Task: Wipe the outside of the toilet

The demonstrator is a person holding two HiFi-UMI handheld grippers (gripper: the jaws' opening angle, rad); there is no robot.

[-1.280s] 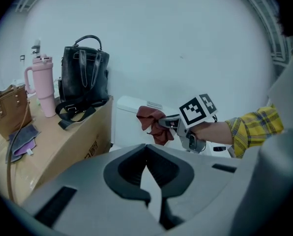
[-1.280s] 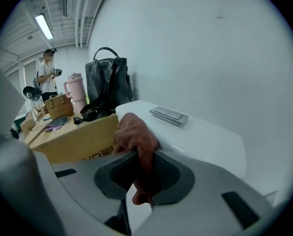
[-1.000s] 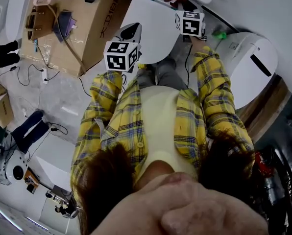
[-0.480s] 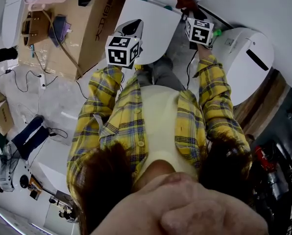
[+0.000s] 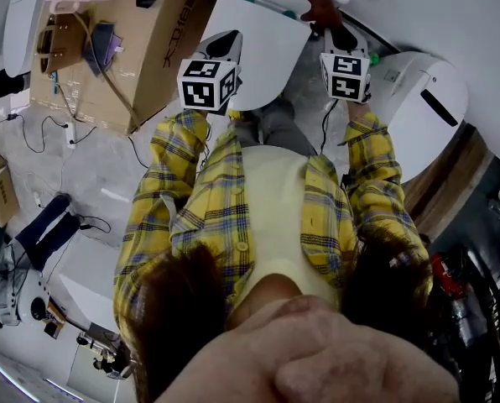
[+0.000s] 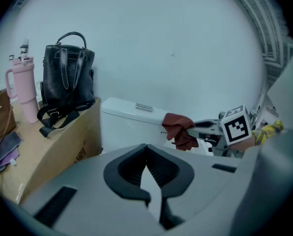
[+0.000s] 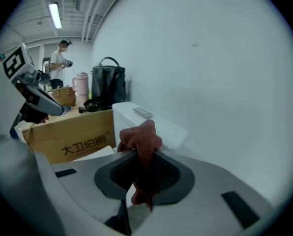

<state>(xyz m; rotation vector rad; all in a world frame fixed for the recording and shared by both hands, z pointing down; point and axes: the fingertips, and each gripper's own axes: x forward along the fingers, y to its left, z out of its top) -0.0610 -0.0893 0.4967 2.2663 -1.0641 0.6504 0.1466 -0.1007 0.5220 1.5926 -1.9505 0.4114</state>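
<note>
yellow check sleeves point(image 5: 179, 154) reach out in front of the person, with one gripper in each hand. the left gripper point(image 6: 146, 149) has its jaws pressed together with nothing in them. it hangs over the white toilet point(image 5: 263, 49). the right gripper point(image 7: 142, 151) is clamped on a red-brown cloth point(image 7: 139, 139). the cloth bunches up above the jaws and hangs down a bit below them. it is up by the right end of the tank point(image 6: 129, 119), very close to it; i cannot tell if it touches. the tank has a flush button point(image 7: 142, 112) on top, and the white wall point(image 7: 210, 73) is right behind it. a brown box point(image 7: 70, 134) stands just beside the toilet on the left, with a black bag point(image 6: 68, 80) and a pink cup point(image 6: 21, 85) on it.

i think the wipe is about to start on the tank. to do it well, push the fat part of the cloth flat on the tank, not the hard jaw tips, so nothing gets scratched. squeeze tight so the cloth does not slip out. wipe in long lines from the top down, then the sides, then the bowl lower down. the gap by the box looks tight, so go slow there. hold the left gripper out of the way.
</note>
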